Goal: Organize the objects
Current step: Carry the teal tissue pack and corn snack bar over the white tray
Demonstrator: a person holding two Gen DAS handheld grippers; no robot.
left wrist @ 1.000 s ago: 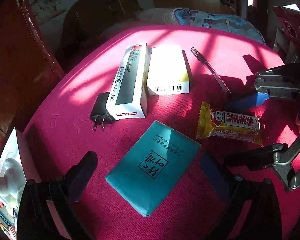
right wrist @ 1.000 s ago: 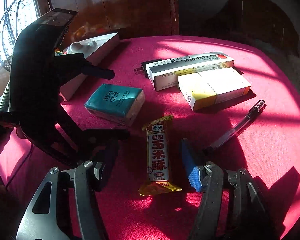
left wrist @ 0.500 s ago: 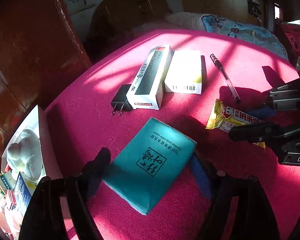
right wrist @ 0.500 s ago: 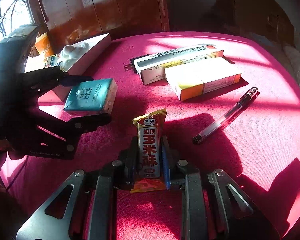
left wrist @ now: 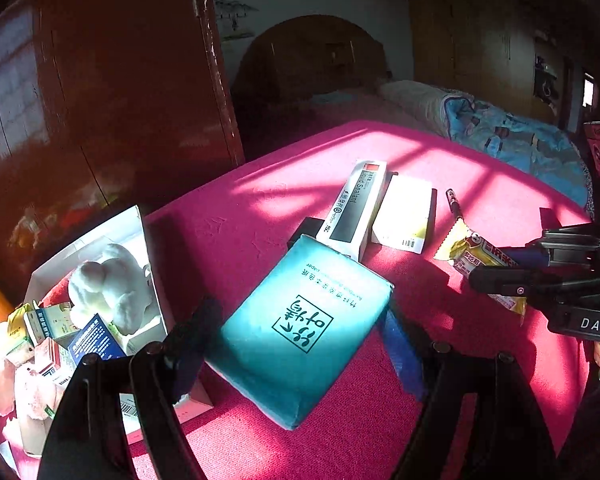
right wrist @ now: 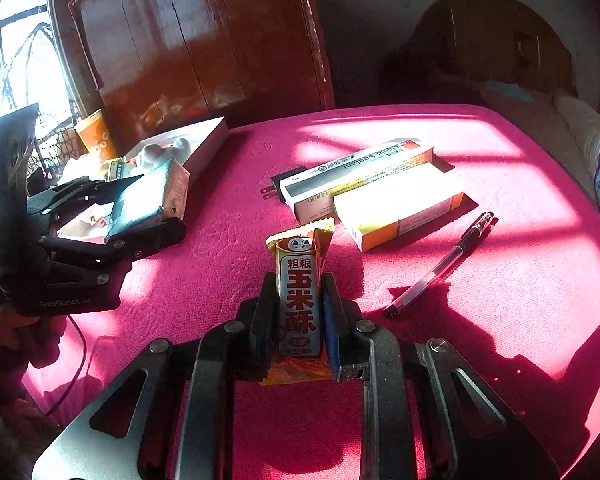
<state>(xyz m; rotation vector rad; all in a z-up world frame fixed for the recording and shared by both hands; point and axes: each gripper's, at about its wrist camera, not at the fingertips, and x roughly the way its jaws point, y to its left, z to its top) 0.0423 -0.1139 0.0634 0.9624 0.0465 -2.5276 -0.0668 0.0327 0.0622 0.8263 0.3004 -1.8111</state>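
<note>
both hands are busy picking things up, so the step in hand looks like carrying two things to the box.

nearest in the right wrist view, the right gripper (right wrist: 296, 320) has its fingers clenched on the snack bar (right wrist: 300, 296), which sticks out toward 12 o'clock. in the left wrist view, the left gripper (left wrist: 296, 336) has its fingers clamped on both sides of the teal tissue pack (left wrist: 300, 328). the pack looks lifted off the pink worktop (left wrist: 480, 184).

at 9 o'clock of the pack sits the white box (left wrist: 100, 240), already holding a white fluffy thing (left wrist: 108, 292) and some small packs.

farther off, toward 12 o'clock, lie the sealant box (left wrist: 352, 212) and the yellow and white box (left wrist: 404, 216), side by side and touching. a black plug (right wrist: 284, 184) peeks out by the sealant box. a pen (right wrist: 440, 268) lies apart, at about 2 o'clock of the snack bar.

next, i think each hand needs to swing over the white box and let go gently, one at a time so they do not bump.
</note>
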